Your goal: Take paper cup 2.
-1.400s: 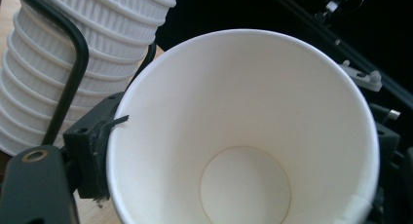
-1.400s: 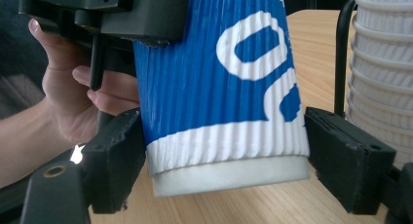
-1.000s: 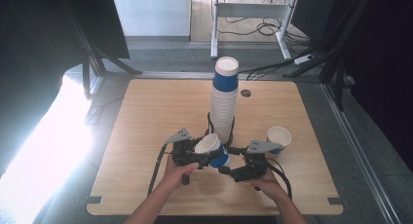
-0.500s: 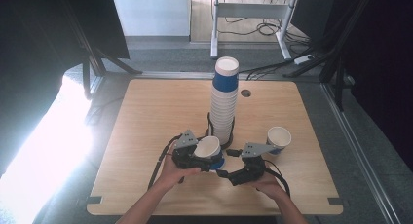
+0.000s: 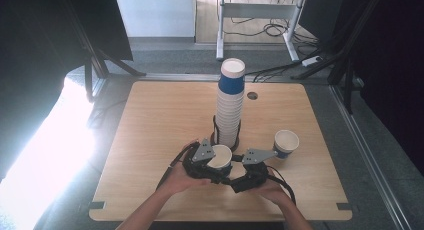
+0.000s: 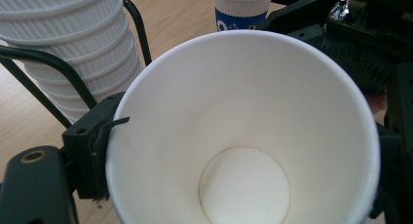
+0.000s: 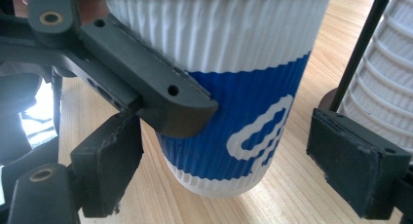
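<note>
A white ribbed paper cup with a blue band (image 5: 220,156) is upright near the table's front, and my left gripper (image 5: 216,165) is shut on its upper wall. In the left gripper view I look down into the cup (image 6: 243,185), with my left gripper (image 6: 243,136) clamped around its rim. My right gripper (image 5: 239,177) is just to its right. In the right gripper view my right gripper (image 7: 229,177) is open, its pads (image 7: 109,170) on either side of the cup's base (image 7: 229,151) and a gap showing on the right. The cup's bottom hangs close to the wood.
A tall stack of matching cups (image 5: 231,107) stands in a black wire holder at mid table, just behind the grippers. A single cup (image 5: 286,142) stands upright to the right. A small round hole (image 5: 252,95) lies behind the stack. A wooden table (image 5: 150,120) has bare room at left.
The held cup and both grippers have drifted slightly toward the table's near edge. The left grip on the cup looks the same.
</note>
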The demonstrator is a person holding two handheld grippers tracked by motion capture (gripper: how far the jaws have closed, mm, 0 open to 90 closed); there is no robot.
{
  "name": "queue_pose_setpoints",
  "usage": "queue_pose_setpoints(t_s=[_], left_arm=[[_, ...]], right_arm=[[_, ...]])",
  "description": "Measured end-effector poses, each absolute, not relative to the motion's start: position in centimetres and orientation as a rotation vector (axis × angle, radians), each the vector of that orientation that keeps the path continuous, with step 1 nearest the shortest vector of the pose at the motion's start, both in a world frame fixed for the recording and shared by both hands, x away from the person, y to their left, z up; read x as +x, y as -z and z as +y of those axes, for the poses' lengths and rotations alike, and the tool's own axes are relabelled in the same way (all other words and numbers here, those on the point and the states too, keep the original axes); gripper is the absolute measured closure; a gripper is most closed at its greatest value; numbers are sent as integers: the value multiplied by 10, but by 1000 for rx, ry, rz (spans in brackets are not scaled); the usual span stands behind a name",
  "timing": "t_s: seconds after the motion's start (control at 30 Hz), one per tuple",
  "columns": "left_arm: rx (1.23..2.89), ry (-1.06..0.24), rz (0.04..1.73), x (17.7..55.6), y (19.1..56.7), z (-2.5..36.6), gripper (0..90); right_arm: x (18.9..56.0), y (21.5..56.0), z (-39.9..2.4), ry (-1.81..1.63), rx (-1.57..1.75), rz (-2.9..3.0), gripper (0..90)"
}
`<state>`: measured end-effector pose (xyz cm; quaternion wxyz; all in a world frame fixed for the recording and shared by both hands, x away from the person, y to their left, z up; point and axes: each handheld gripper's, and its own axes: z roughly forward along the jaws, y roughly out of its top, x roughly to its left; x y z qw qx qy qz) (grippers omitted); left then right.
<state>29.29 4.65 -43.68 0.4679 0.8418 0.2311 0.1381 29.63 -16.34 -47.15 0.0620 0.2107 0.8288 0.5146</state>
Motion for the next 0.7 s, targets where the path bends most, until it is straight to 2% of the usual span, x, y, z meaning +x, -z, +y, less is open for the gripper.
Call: queue_pose_setpoints(t_s=[0.57, 0.7], left_arm=[[2144, -386, 438, 288, 433, 36, 145], [2149, -381, 425, 287, 433, 35, 143]], right_arm=[[292, 478, -153, -1555, 609, 2484, 140], [291, 478, -152, -1556, 596, 2468, 209]])
